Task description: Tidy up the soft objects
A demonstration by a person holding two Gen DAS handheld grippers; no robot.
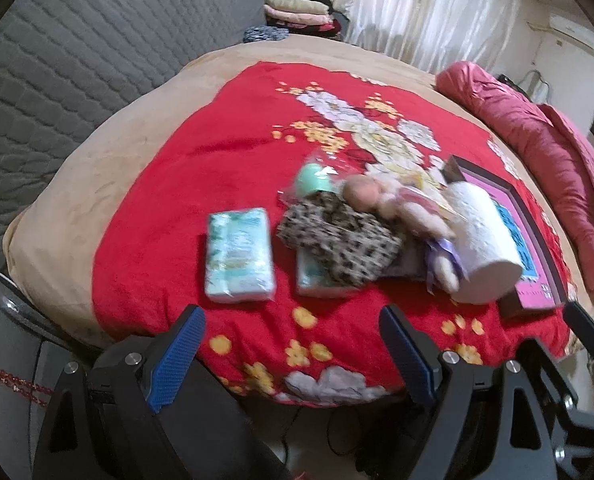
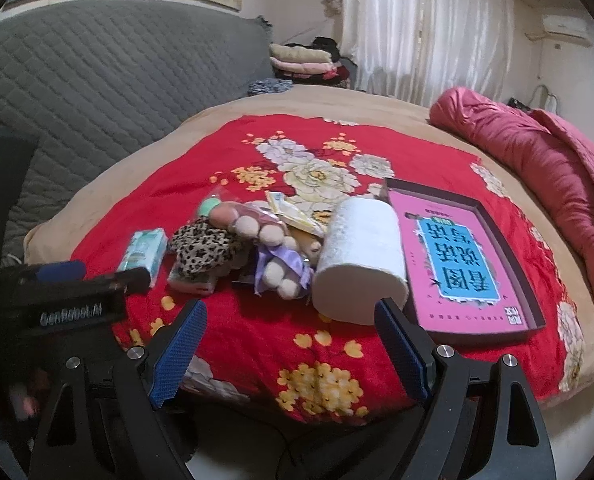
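Both grippers wide open, empty: left gripper (image 1: 293, 356) low at the bed's near edge, facing the tissue pack (image 1: 240, 255); right gripper (image 2: 291, 354) just short of the paper roll (image 2: 361, 258).

Soft things heaped mid-blanket (image 2: 257, 328): leopard cloth (image 2: 203, 250) draped over a second pack (image 2: 193, 282), plush toy (image 2: 277, 258) leaning against the roll, green ball (image 2: 210, 205) tucked behind in clear wrap. Pink box (image 2: 465, 256) just right of the roll, touching or nearly so.

Roll on its side, long axis running away and slightly right, flat end facing the right gripper. Lone pack flat, long axis pointing away from the left gripper. Toy's head toward the far left, feet toward the near edge.

Risks, judged from here: roll round and free to turn, so a glancing jaw likely sends it against the box or off the near edge. Toy propped on it, so likely to flop once the roll goes. Cloth loose, apt to snag and drag the pack beneath. Left view smeared; aim uncertain.
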